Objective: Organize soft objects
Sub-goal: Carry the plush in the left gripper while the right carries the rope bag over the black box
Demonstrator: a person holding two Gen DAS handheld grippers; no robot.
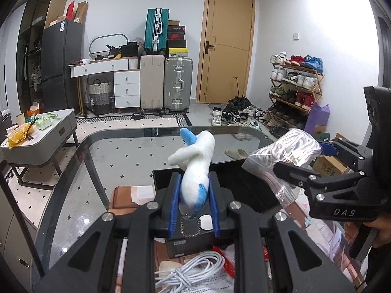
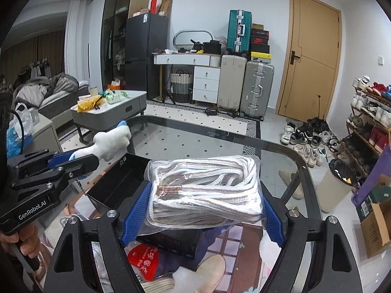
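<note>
Plush toy, white and blue, is clamped between the left gripper's narrowed fingers above the black box on the glass surface, while the right gripper's wider-set fingers pinch the bagged cord beside it.

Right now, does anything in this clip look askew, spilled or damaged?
Nothing damaged or spilled. The left claw grips the plush toy by one end; the right claw holds the bagged rope, its bag crumpled.
</note>
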